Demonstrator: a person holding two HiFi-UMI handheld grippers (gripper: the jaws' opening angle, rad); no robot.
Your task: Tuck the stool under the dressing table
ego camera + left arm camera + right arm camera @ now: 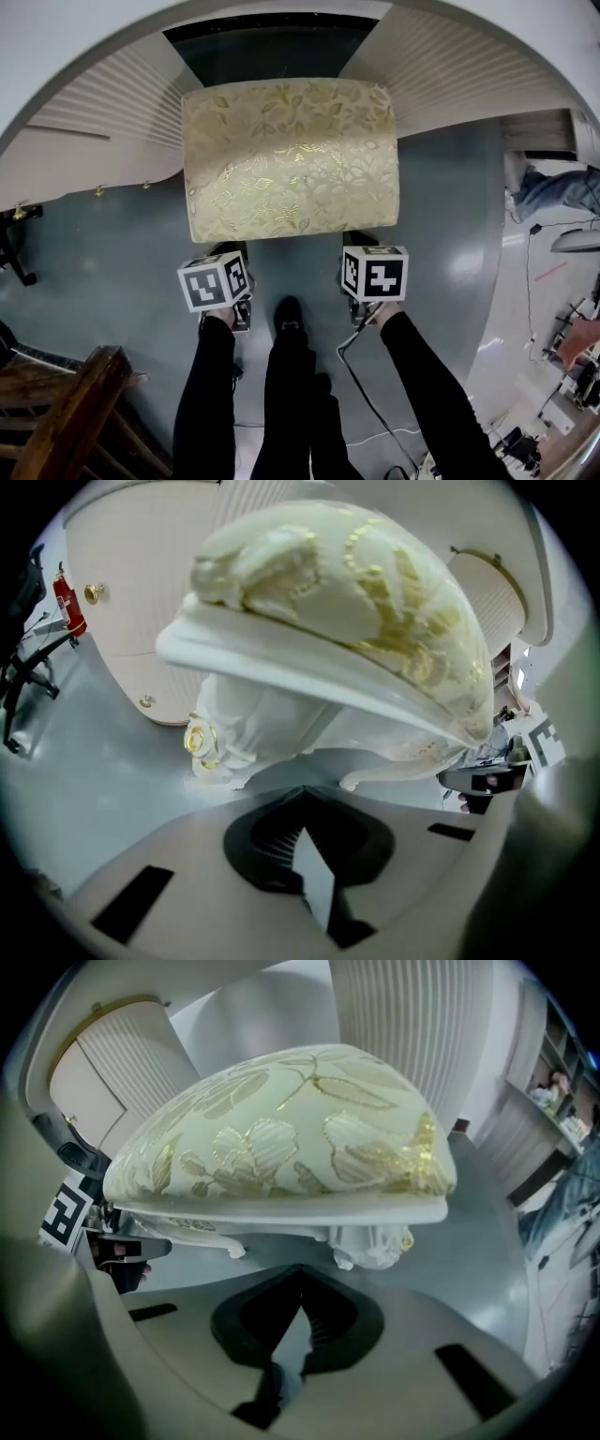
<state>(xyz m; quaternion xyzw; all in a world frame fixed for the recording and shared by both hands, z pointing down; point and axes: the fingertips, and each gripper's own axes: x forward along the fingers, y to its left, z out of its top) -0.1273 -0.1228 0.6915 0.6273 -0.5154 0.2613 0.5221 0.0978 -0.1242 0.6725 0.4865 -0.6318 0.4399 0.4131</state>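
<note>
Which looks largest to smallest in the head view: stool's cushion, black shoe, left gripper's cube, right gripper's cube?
1. stool's cushion
2. left gripper's cube and right gripper's cube, alike in size, so unranked
3. black shoe

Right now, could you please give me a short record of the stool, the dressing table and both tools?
stool: upright, gold-patterned cushion, mostly outside the kneehole
dressing table: white, ribbed sides, dark kneehole facing the stool
left tool: jaws together, empty, by the stool's near left corner
right tool: jaws together, empty, by the near right corner
task: stool not yet tucked under
</note>
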